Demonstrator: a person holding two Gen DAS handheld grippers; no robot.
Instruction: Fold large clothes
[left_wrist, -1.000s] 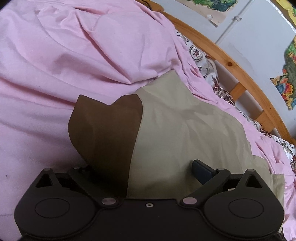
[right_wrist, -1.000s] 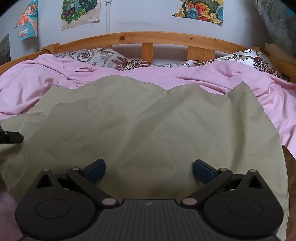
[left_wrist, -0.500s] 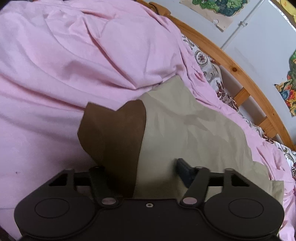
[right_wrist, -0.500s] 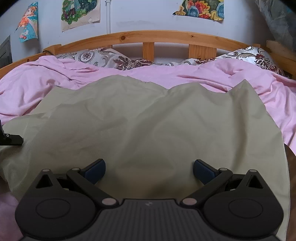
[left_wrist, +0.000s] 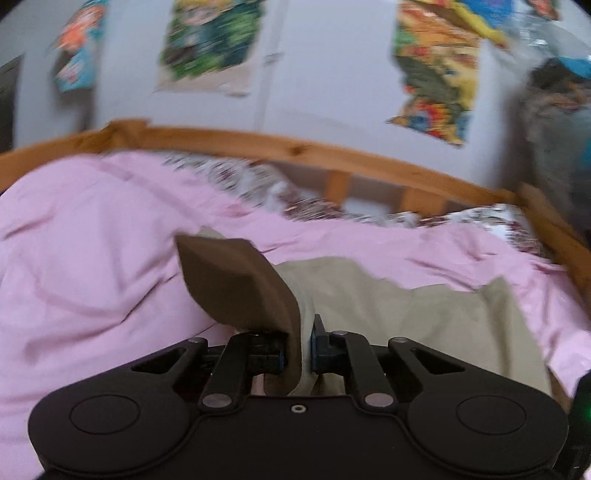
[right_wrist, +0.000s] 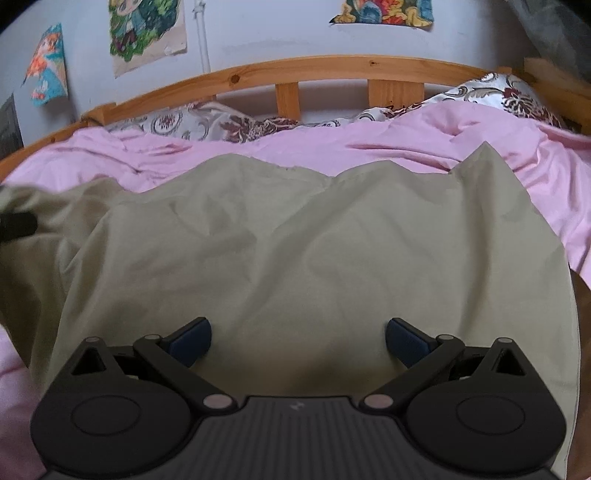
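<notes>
The large khaki cloth (right_wrist: 295, 240) lies spread on the pink bedsheet (right_wrist: 406, 147) of the bed, and its long side runs across the bed, from the left hand's side to the right hand's side; its far edge is near the patterned pillows (right_wrist: 207, 123) under the wooden headboard (right_wrist: 332, 66).

The left tongs (left_wrist: 298, 350) have just been closing, and now they are pressed together on the left edge of the cloth; the fabric stands up between the blue pads (left_wrist: 316, 345); a brown flap (left_wrist: 236, 284), which seems to be the other face of the same cloth, rises above them. This view is blurred, so the exact place of the pinch on the edge I cannot tell; in the right view the pinched corner looks lifted at the far left.

The right tongs (right_wrist: 297, 341) are spread wide and hold nothing; they hover over the near middle of the cloth, with the khaki surface below and in front of them.

In my judgement the coming move depends on this: the held edge is at the left end of the long axis, and the free right edge (right_wrist: 546, 229) is well apart on the other end; so the left hand must carry its edge across toward the right; the right hand is nearer to the middle, where the fold line may be.
</notes>
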